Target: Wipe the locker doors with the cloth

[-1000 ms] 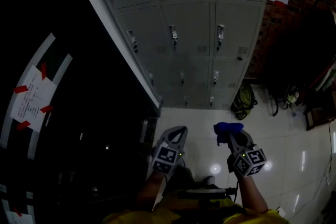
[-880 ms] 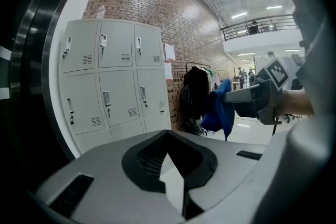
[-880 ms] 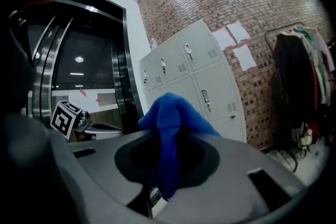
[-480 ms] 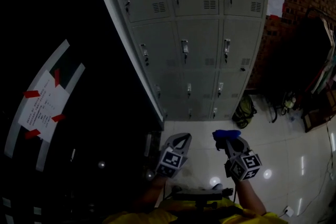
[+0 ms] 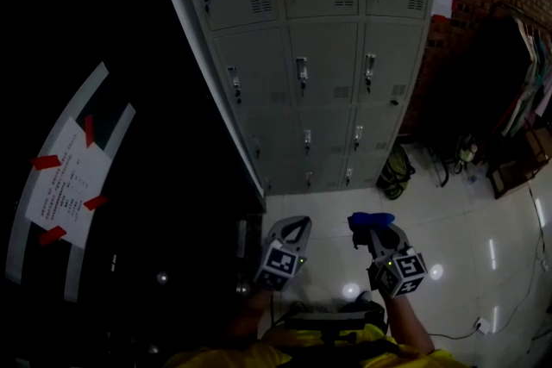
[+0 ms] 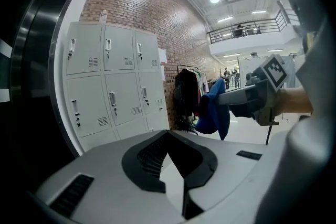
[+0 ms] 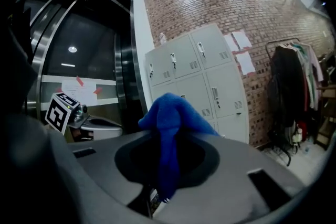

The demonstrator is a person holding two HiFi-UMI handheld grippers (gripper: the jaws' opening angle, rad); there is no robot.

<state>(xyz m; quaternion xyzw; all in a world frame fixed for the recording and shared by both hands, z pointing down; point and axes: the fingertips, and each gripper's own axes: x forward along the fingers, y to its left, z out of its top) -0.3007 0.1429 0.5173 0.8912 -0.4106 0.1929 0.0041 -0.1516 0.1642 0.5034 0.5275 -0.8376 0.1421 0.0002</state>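
Well short of the grey metal locker doors [image 5: 323, 47], your right tool [image 5: 376, 230] is clamped on the bunched middle of a blue cloth [image 7: 167, 118] that looks soft and lightweight, while your left tool [image 5: 295, 224] sits closed, empty.

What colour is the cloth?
Blue. The cloth shows best in the right gripper view.

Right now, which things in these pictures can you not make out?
- Head view: print on the taped paper, too small and dim.
- Head view: lowest doors of the lockers, dark; dirt cannot be judged.
- Right gripper view: lower end of the blue cloth, hidden between the right gripper's closed jaws.
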